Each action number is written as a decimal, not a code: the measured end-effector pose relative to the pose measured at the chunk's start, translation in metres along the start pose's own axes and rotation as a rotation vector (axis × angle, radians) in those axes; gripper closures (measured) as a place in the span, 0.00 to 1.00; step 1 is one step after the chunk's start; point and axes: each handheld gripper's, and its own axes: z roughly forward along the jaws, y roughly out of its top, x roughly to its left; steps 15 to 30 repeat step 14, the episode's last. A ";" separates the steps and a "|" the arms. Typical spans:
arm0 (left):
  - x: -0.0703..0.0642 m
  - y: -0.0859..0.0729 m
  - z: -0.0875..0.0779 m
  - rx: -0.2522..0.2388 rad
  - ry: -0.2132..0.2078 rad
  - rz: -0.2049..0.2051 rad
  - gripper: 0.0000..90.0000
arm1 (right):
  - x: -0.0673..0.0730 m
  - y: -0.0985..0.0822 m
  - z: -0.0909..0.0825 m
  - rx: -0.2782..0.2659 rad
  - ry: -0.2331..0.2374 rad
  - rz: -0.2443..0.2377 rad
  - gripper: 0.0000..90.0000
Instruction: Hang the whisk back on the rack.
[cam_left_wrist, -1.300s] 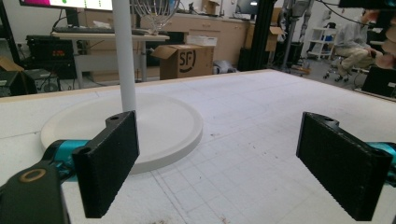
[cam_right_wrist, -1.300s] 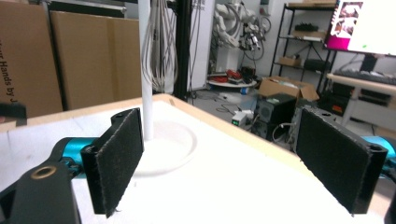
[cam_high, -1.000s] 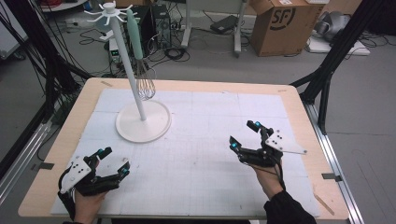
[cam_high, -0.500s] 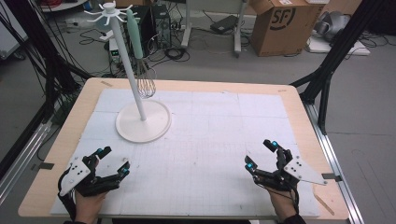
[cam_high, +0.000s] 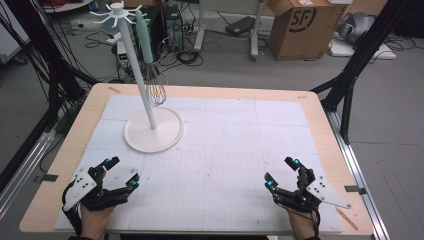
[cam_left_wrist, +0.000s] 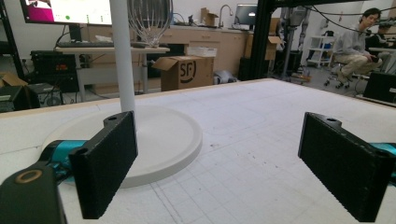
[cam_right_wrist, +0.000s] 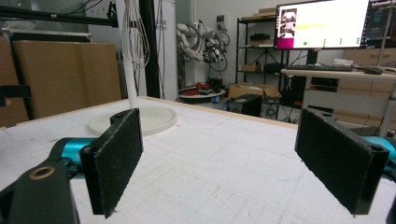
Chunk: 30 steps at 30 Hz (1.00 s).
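In the left gripper view the whisk (cam_left_wrist: 150, 21) and white stand pole (cam_left_wrist: 122, 56) are cut off at twelve o'clock. In the high view both forearms leave the frame at six o'clock.

You can read "SF" in dark letters on the side of the cardboard box (cam_high: 302, 25) on the floor beyond the table. The same "SF" mark faces you on the open cardboard box (cam_left_wrist: 187, 71) in the left gripper view. Text on the monitors is too small to read.
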 end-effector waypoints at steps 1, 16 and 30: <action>0.000 0.000 0.000 0.000 0.000 0.001 0.14 | 0.000 0.000 0.000 0.000 0.000 0.000 0.16; 0.000 0.000 0.000 -0.005 -0.001 0.002 0.13 | 0.002 0.000 0.000 -0.002 -0.004 -0.003 0.16; 0.000 0.000 0.000 -0.005 -0.001 0.002 0.13 | 0.002 0.000 0.000 -0.002 -0.004 -0.003 0.16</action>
